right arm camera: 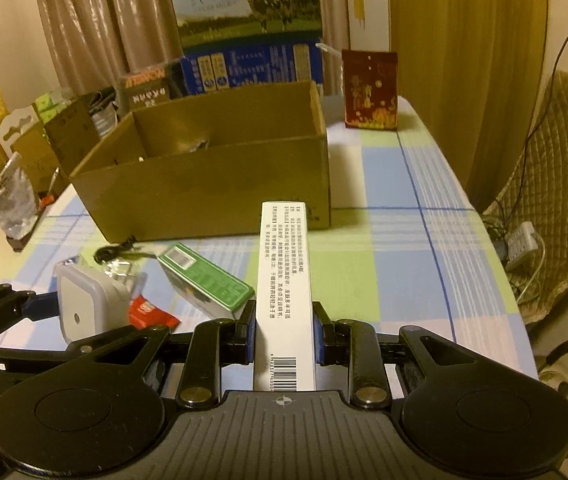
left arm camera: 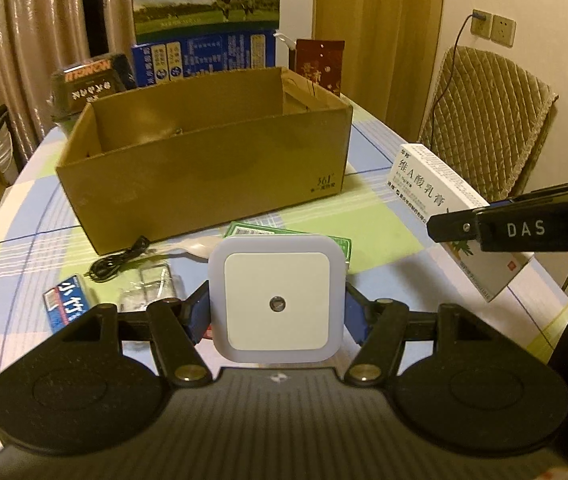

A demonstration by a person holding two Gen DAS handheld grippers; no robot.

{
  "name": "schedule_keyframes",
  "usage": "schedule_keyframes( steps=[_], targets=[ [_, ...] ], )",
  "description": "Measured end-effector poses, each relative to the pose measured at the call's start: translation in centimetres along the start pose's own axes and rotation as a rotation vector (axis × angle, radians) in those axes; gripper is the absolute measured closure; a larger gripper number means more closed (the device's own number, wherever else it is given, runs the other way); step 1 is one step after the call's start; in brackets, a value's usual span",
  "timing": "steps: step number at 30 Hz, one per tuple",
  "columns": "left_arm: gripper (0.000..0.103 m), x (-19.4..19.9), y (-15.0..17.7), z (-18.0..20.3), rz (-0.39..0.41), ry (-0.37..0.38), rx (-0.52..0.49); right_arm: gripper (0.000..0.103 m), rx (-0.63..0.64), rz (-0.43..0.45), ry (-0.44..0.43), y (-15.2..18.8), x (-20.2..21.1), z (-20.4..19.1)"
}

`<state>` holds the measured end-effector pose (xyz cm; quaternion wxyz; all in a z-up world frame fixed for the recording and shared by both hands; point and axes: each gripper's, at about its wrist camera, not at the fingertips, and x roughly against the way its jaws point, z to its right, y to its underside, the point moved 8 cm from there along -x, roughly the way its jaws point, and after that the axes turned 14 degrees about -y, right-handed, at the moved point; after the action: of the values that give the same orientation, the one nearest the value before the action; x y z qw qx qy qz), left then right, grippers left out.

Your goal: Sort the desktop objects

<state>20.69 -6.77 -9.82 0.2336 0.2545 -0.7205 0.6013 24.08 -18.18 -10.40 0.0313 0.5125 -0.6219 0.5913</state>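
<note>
Left gripper (left arm camera: 277,312), nearest the lens in the left wrist view, is clamped on a white square night light (left arm camera: 277,300), held above the desk (left arm camera: 384,208) with its face to the camera. Right gripper (right arm camera: 284,332) is clamped on a long white carton (right arm camera: 282,280), which points toward 12 o'clock, its far end just short of the box (right arm camera: 204,196).

Progress: the box, open-topped, stands at 12 o'clock from both grippers. Its interior is mostly hidden; some small things show near the back wall, too dim to identify. Neither held item is over the opening yet.

Remaining on the desk, between grippers and box: a green carton (right arm camera: 208,284) at 11 o'clock from the right gripper, a black cable (left arm camera: 118,260), a blue pack (left arm camera: 66,302) at 9 o'clock from the left gripper, a red packet (right arm camera: 150,312), and clear wrappers (left arm camera: 152,288).

Judgement: sorting appears under way, with two items in transit and several more to collect.
</note>
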Motion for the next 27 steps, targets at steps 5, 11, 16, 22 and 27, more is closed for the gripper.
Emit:
schedule_keyframes(
  steps=[5,11,16,22,27],
  targets=[
    [0.042,1.4,-0.4,-0.7,0.011,-0.012,0.01,0.08,0.009,0.016,-0.007,-0.4,1.1,-0.9],
    [0.042,2.4,-0.8,-1.6,0.023,-0.022,0.025,0.08,0.023,0.03,-0.011,-0.9,1.8,-1.9],
    [0.042,2.9,-1.3,-2.3,0.03,-0.029,0.041,0.08,0.038,0.038,-0.016,-1.5,2.1,-2.7],
    [0.042,3.1,-1.7,-3.1,0.034,-0.035,0.054,0.08,0.055,0.04,-0.024,-2.1,1.9,-3.5],
    [0.042,3.0,-2.0,-3.5,0.034,-0.039,0.063,0.08,0.064,0.042,-0.03,-2.5,1.6,-3.7]
  ],
)
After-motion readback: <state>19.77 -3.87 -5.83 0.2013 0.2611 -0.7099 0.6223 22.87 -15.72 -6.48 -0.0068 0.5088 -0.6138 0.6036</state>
